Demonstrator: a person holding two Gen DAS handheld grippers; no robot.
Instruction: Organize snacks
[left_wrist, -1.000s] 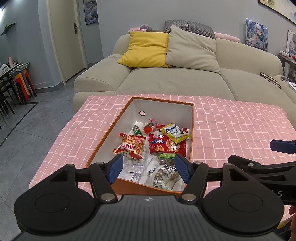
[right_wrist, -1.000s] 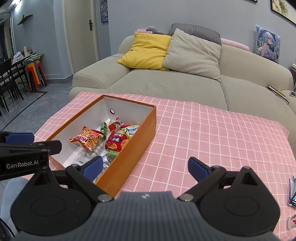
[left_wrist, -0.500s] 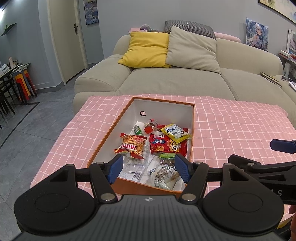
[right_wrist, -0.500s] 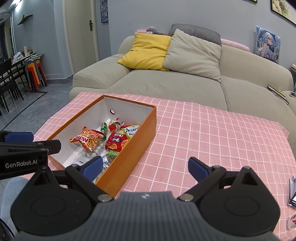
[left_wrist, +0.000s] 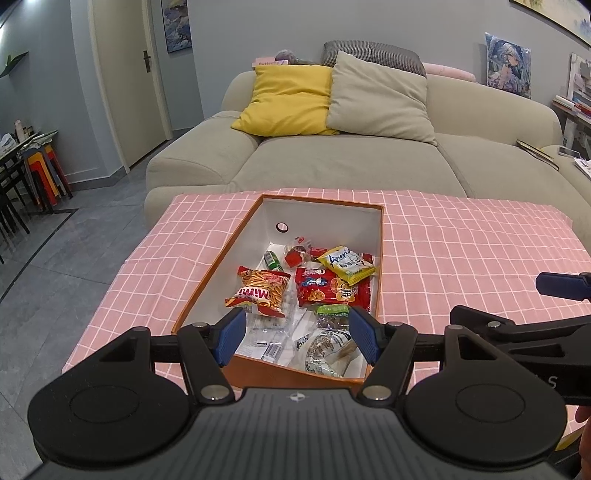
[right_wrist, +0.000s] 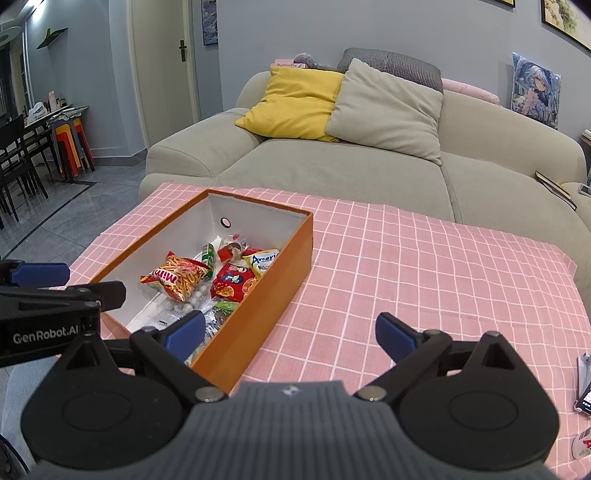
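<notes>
An orange box (left_wrist: 381, 258) with white inner walls sits on the pink checked tablecloth (left_wrist: 461, 251). Inside lie several snack packs: an orange Mimi pack (left_wrist: 260, 291), a red pack (left_wrist: 325, 290), a yellow pack (left_wrist: 347, 264) and clear wrapped items near the front. My left gripper (left_wrist: 297, 338) hovers open over the box's near end, nothing between its fingers. In the right wrist view the box (right_wrist: 280, 280) lies to the left; my right gripper (right_wrist: 290, 334) is open above the box's right wall and the cloth, holding nothing.
A beige sofa (left_wrist: 351, 166) with a yellow cushion (left_wrist: 288, 99) and a grey cushion (left_wrist: 380, 99) stands behind the table. Dark chairs and stacked stools (right_wrist: 70, 147) are far left. A phone (right_wrist: 583, 391) lies at the table's right edge.
</notes>
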